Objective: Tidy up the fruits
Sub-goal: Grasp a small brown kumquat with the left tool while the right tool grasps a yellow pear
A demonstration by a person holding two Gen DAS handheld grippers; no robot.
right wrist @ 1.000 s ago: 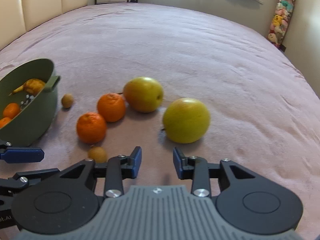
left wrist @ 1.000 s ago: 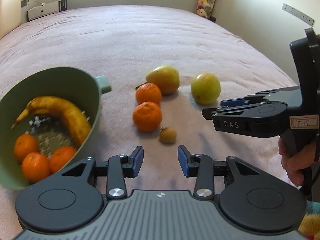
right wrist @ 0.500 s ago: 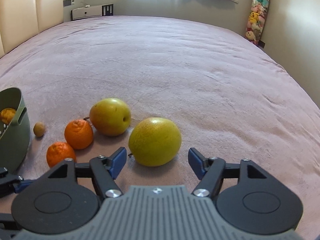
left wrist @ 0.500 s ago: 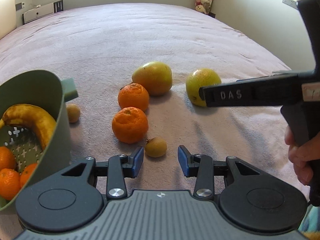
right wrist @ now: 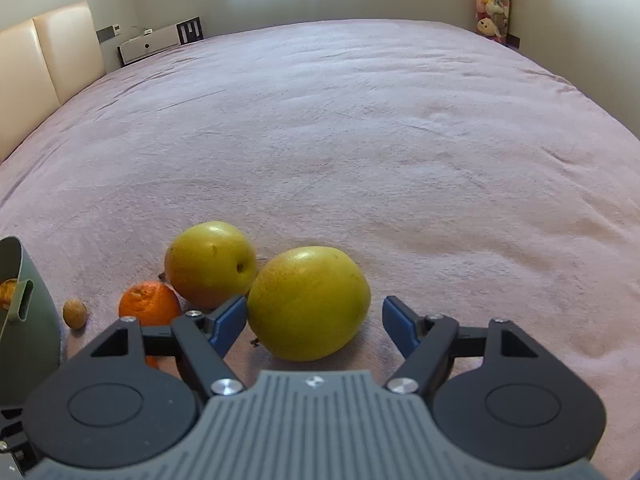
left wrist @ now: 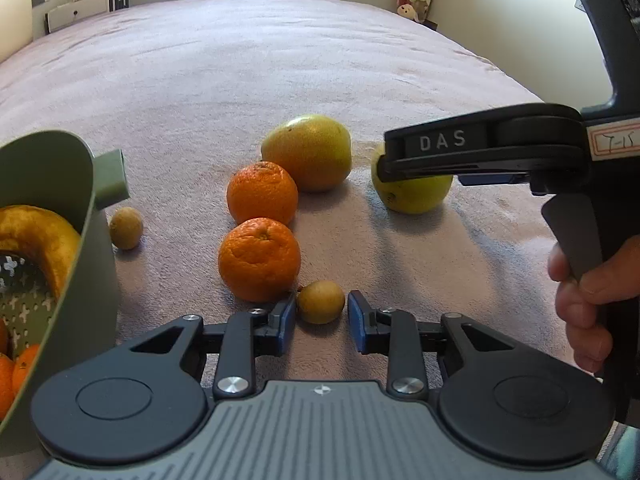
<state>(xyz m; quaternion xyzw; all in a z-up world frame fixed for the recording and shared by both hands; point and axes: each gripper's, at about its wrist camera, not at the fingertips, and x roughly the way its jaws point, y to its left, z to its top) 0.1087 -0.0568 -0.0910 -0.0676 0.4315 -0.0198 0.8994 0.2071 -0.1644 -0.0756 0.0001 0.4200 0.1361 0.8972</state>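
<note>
On the pink bedspread lie two oranges [left wrist: 259, 258] [left wrist: 262, 193], two yellow-green pears [left wrist: 310, 152] [left wrist: 412, 194] and two small brown fruits [left wrist: 321, 301] [left wrist: 126, 227]. My left gripper [left wrist: 322, 320] is open, its blue pads on either side of the near brown fruit, not touching it. My right gripper [right wrist: 312, 320] is open wide around the near pear [right wrist: 308, 302], pads apart from it. The second pear [right wrist: 210, 264] and an orange [right wrist: 149, 304] lie to its left. The green colander [left wrist: 60, 216] at left holds a banana [left wrist: 40, 236] and oranges.
The right gripper's body [left wrist: 492, 148] and the hand [left wrist: 584, 292] holding it cross the right side of the left wrist view. A cream headboard [right wrist: 48, 64] and a low white unit [right wrist: 156, 42] stand beyond the bed. Plush toys [right wrist: 490, 0] hang at the far right corner.
Both grippers moved forward and down. The left one now straddles the small brown fruit. The right one opened wider and now straddles the near pear.
</note>
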